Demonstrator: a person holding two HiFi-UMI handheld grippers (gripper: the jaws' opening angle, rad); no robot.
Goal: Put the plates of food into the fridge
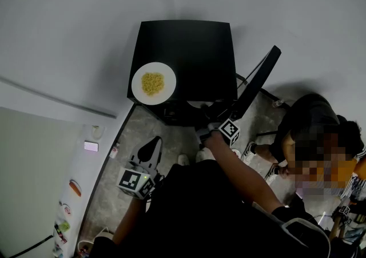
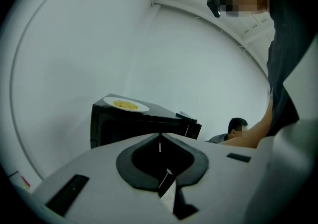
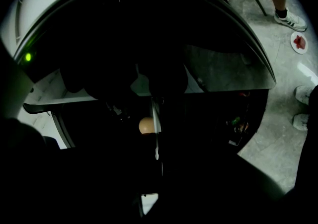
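Atop the black mini fridge (image 1: pixel 194 51), upper centre, the plate of yellow food (image 1: pixel 153 83) waits; right gripper (image 1: pixel 202 133), jaws together, sits at the open door (image 1: pixel 260 76), apparently to hold it open; left gripper (image 1: pixel 153 143) jaws together, empty.

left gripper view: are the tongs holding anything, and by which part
Nothing. The left tongs are shut and empty; the plate sits untouched on top of the fridge.
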